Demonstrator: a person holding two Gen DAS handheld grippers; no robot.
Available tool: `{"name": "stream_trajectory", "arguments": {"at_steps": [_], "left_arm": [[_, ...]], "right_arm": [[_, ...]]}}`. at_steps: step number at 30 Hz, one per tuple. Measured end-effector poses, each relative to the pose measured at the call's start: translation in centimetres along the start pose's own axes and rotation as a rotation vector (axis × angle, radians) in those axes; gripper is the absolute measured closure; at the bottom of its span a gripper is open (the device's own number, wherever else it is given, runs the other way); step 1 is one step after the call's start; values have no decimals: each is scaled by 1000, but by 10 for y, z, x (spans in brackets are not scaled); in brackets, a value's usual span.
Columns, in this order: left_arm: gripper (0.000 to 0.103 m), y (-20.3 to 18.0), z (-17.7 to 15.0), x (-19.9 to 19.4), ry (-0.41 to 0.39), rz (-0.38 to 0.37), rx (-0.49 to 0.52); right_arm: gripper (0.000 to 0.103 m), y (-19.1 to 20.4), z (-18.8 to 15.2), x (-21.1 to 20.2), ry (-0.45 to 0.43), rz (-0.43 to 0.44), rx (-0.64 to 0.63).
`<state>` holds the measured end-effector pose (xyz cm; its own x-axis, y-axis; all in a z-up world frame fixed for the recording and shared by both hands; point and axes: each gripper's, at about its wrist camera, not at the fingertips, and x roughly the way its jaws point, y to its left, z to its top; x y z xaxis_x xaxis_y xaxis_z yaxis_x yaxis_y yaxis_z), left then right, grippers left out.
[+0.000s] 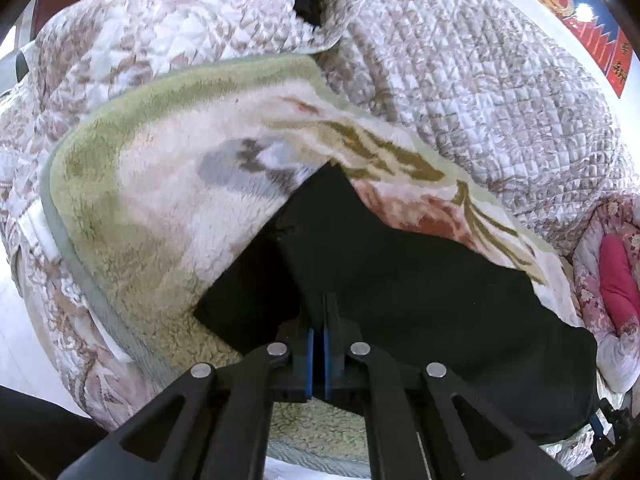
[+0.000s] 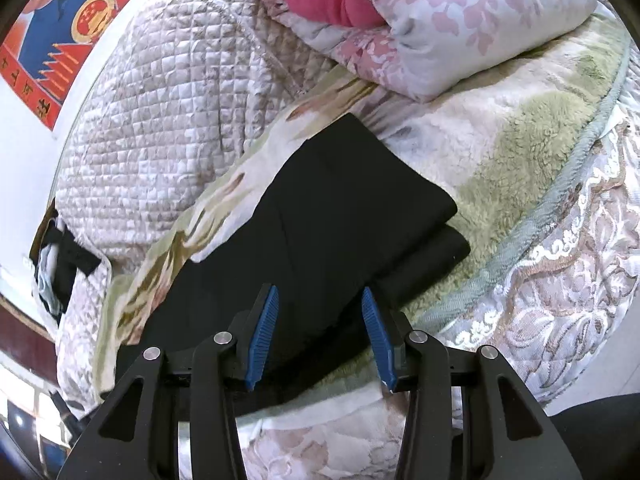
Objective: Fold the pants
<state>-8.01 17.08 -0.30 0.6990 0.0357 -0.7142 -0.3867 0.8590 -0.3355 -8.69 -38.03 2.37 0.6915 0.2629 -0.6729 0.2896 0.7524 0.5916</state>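
While left fingers (image 1: 320, 336) pinch pants (image 1: 400, 272), right gape.

Black pants (image 1: 400, 280) lay spread over a fleecy green-and-cream blanket (image 1: 160, 184) on a bed covered by a quilted beige bedspread (image 1: 480, 80). The left hand-held gripper (image 1: 320, 320) had its blue pads (image 1: 310, 360) pressed together at the near edge of the dark cloth. A pink floral duvet (image 1: 612, 280) sat bunched at the right.
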Motion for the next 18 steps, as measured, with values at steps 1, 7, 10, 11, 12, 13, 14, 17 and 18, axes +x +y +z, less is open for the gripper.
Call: {"name": "stream_trajectory", "arguments": {"at_steps": [1, 7, 10, 11, 12, 13, 14, 17, 18], "left_arm": [[98, 1, 0, 2, 8, 1, -3], [99, 1, -1, 6, 21, -1, 0], [99, 1, 0, 4, 19, -3, -1], [98, 1, 0, 1, 12, -5, -4], [98, 0, 1, -3, 2, -3, -4], [98, 0, 1, -7, -11, 0, -2], [98, 0, 2, -10, -21, 6, 2], [98, 0, 0, -2, 1, 29, 17], [98, 3, -1, 4, 25, 39, 12]], "right_arm": [[59, -1, 2, 1, 1, 1, 8], [61, -10, 14, 9, -28, 18, 82], [100, -8, 20, 5, -49, 9, 71], [100, -7, 21, 1, -54, 20, 69], [100, -5, 20, -4, -63, 21, 60], [100, -2, 20, -9, -72, 28, 51], [100, -1, 19, -12, -75, 28, 48], [100, -9, 14, -4, -44, -43, 51], [100, -17, 11, 1, -18, -47, 93]]}}
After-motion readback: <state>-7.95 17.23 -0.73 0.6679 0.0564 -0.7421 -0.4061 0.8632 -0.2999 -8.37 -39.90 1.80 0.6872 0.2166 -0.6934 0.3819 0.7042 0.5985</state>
